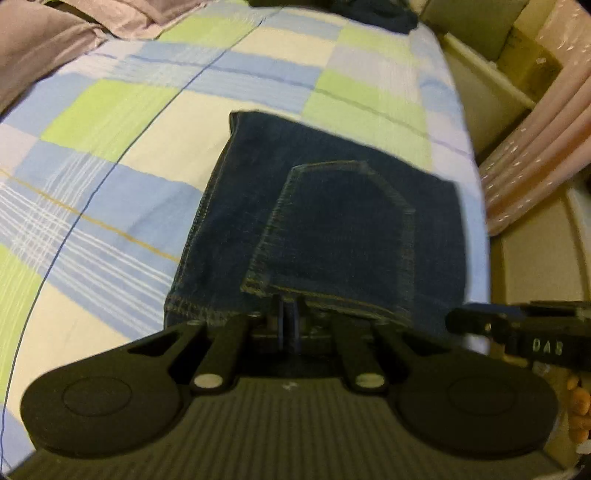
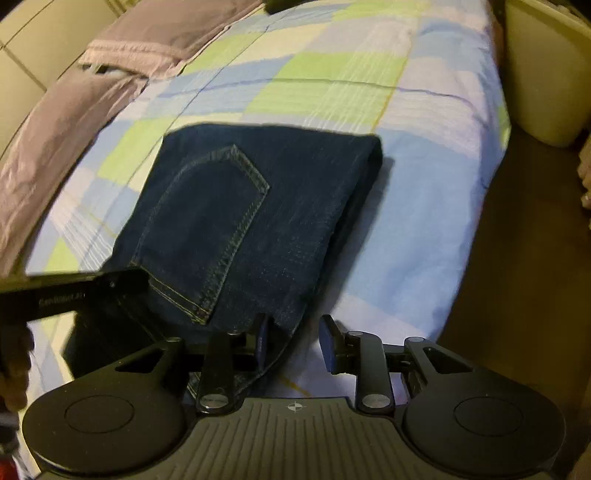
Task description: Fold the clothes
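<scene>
Folded dark blue jeans (image 1: pixel 325 229) lie on the checked bed, back pocket up; they also show in the right wrist view (image 2: pixel 258 206). My left gripper (image 1: pixel 290 321) is shut at the jeans' near edge, with denim pinched between its blue pads. My right gripper (image 2: pixel 295 339) is open at the jeans' near right corner; its left pad touches the denim edge and the right pad is over the sheet. The right gripper shows at the right edge of the left wrist view (image 1: pixel 517 325), and the left gripper shows at the left of the right wrist view (image 2: pixel 74 295).
The bed sheet (image 1: pixel 110 206) is checked blue, green and white. Purple-grey pillows (image 2: pixel 92 85) lie at the head. Dark clothes (image 1: pixel 373 14) lie at the far end. The bed's right edge (image 2: pixel 480 221) drops to a dark floor, with a cream bin (image 2: pixel 546 74) beyond.
</scene>
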`<act>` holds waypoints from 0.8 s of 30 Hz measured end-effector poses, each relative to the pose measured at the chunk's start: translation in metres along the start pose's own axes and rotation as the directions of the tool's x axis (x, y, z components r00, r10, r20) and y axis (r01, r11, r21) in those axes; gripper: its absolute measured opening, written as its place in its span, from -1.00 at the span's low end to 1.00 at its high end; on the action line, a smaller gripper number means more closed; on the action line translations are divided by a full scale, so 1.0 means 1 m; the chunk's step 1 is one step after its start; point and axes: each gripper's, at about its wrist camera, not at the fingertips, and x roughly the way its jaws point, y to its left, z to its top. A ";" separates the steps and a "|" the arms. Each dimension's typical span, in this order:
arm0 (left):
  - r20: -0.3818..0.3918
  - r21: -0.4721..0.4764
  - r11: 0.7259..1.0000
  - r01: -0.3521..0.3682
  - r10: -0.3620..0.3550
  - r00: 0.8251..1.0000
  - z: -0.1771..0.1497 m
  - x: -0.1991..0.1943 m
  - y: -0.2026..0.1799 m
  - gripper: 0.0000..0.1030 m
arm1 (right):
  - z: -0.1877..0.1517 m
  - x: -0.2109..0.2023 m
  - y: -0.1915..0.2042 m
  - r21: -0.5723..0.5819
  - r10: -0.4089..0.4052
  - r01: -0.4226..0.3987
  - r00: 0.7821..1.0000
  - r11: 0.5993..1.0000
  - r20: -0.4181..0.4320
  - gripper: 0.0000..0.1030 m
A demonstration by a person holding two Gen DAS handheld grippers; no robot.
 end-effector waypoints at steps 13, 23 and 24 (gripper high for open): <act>0.014 -0.238 0.969 -0.061 0.066 0.998 -0.049 -0.024 0.004 -0.96 | -0.029 -0.020 0.018 -0.061 0.006 -0.007 1.000 0.998 -0.017 -0.45; -0.087 -0.395 0.909 -0.134 0.108 0.990 -0.054 -0.055 -0.005 -0.94 | -0.029 -0.025 0.038 -0.206 0.002 -0.036 0.986 0.978 -0.166 -0.45; -0.102 -0.411 0.901 -0.141 0.108 0.989 -0.053 -0.065 -0.007 -0.94 | -0.026 -0.033 0.039 -0.216 0.006 -0.047 0.982 0.975 -0.190 -0.45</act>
